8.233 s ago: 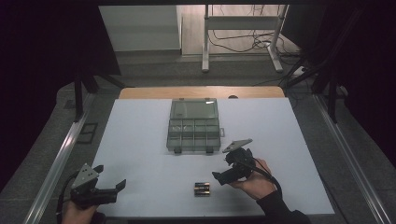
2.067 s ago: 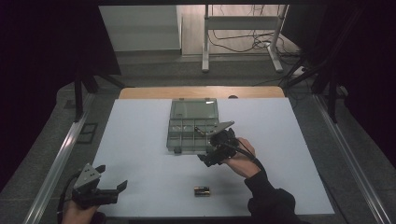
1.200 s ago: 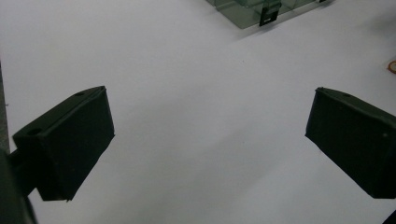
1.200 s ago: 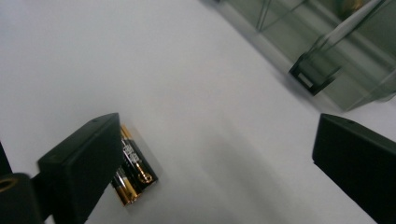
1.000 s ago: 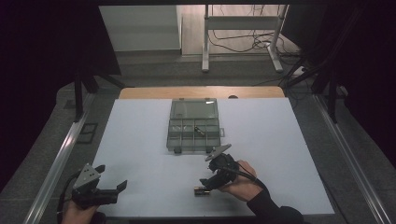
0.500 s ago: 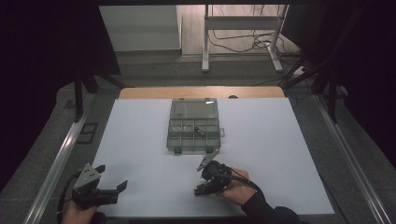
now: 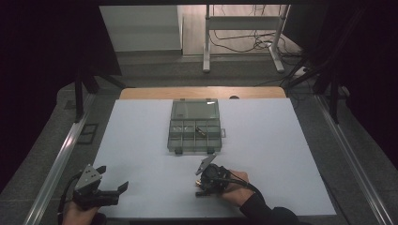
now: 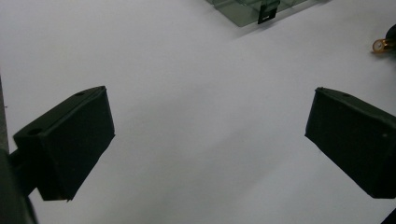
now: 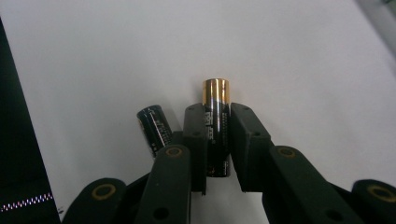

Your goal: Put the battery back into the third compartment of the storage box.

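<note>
- Two batteries lie on the white tabletop [image 7: 281, 154] near the person's side; one battery [image 9: 215, 126] is pinched between the fingers [image 9: 245, 140] of the right gripper [image 9: 217, 140], gold end pointing away.
- Second battery [image 9: 155, 128] lies just beside the left finger, loose; whether they touch cannot be told.
- Grip sits on the lower half of the battery body, so squeeze should be kept firm before lifting, else it may swivel.
- Lift should be taken straight up so the loose battery is not dragged along.
- Clear compartment box [image 7: 195, 126] stands open farther out on the tabletop; one small item already seen in a compartment. Judged target: a free compartment, battery lowered in flat.
- Left gripper [image 7: 101, 190] is held low at the near left corner, fingers [image 8: 70, 140] spread wide, holding nothing; best kept there, out of the path.
</note>
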`<state>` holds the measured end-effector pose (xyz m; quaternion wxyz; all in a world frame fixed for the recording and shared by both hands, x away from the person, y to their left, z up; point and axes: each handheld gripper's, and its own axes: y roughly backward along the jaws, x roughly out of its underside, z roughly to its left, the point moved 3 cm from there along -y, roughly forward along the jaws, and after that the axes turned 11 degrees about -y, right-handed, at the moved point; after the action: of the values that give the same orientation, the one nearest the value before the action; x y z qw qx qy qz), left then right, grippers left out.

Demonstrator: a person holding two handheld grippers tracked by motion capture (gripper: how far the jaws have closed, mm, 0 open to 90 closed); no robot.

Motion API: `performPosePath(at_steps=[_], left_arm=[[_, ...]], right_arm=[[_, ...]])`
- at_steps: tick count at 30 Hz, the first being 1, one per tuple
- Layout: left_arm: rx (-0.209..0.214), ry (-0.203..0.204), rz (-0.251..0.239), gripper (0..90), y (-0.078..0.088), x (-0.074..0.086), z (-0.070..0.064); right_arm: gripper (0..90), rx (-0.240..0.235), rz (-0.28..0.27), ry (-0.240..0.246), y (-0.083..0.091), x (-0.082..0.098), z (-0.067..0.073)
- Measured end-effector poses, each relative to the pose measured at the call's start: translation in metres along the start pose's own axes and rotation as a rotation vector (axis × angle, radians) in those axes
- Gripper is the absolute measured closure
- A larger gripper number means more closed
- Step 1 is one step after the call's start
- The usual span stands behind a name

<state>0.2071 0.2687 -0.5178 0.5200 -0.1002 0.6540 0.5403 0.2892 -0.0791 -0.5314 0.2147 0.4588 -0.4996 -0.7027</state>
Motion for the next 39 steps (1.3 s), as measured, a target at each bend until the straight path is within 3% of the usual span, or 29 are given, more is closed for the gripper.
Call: performPosePath(at_steps=[7, 24, 32, 39], left_arm=[[0.0, -0.001, 0.001, 1.7, 0.0, 0.0, 0.0], [-0.002, -0.001, 0.004, 1.8, 0.0, 0.0, 0.0], [-0.001, 0.004, 0.004, 1.8, -0.001, 0.0, 0.0], [-0.001, 0.007, 0.004, 1.8, -0.001, 0.0, 0.001]], right_arm=[[76.5, -0.006, -0.049, -0.023, 0.009, -0.002, -0.003], [76.5, -0.002, -0.106, -0.07, 0.02, -0.008, -0.015], [76.5, 0.002, -0.158, -0.127, 0.03, -0.014, -0.028], [76.5, 0.014, -0.185, -0.145, 0.034, -0.021, -0.038]])
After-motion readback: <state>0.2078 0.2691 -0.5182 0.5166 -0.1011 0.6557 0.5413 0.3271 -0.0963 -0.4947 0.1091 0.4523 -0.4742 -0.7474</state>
